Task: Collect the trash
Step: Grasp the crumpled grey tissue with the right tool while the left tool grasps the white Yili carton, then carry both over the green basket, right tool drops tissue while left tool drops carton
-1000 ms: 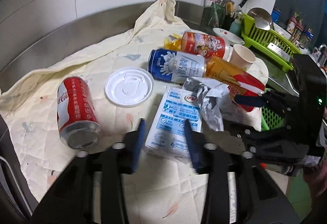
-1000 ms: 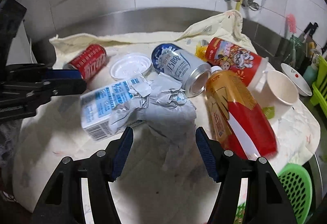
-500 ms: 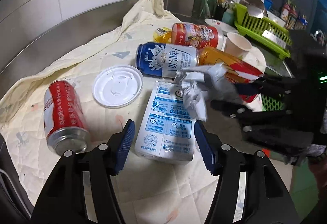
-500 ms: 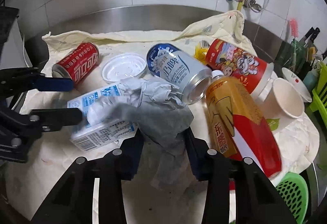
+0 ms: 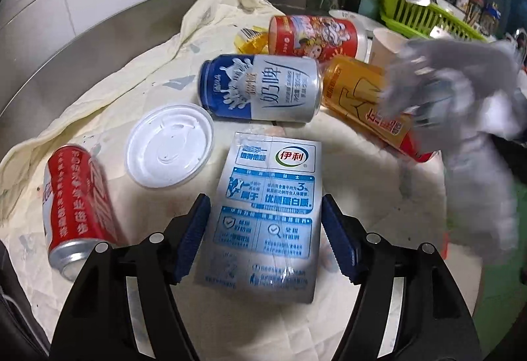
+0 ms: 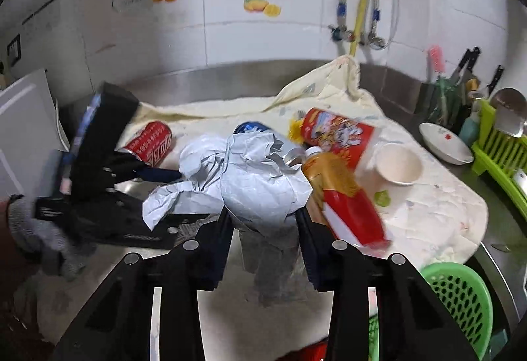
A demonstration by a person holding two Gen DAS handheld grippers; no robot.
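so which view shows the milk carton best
The left wrist view: the milk carton lies flat with its printed face fully visible between the opening left gripper pads, untouched. In the right wrist view it is hidden behind the crumpled paper.

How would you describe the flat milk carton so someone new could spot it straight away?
On the cream quilted cloth over the steel counter, look just below the blue-and-white can lying on its side. The flat white-and-blue milk carton lies there, between the open fingers of the left gripper. It is the only flat rectangular pack; its neighbours are round cans and a round white lid.
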